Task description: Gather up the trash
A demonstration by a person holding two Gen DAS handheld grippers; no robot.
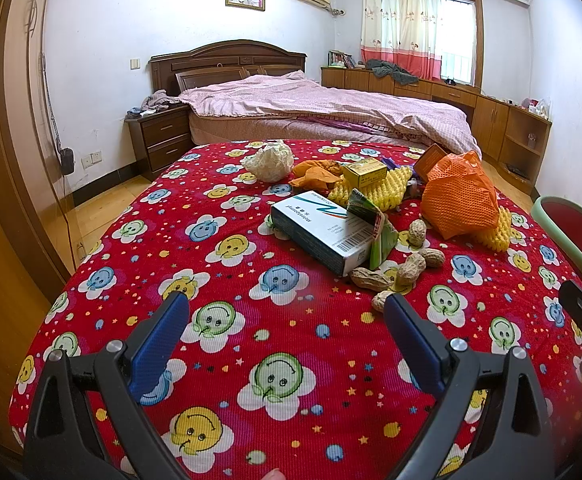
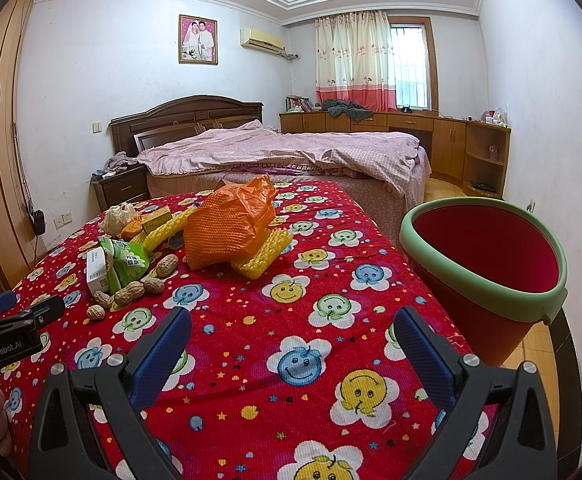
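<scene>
While both grippers, left gripper (image 1: 287, 312) and right gripper (image 2: 293, 328), hover spread and empty, nearest trash is peanuts (image 1: 395, 272), just in front of white carton (image 1: 323, 232). Judged light, brittle, rolling; pinch one across its waist. Red bucket (image 2: 487, 264) sits well right of carton.

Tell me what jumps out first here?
The red smiley-flower cloth covering the table, with a trash pile at its far left: an orange bag, yellow foam, a white box and peanuts. A red bin with a green rim stands at the right edge.
</scene>
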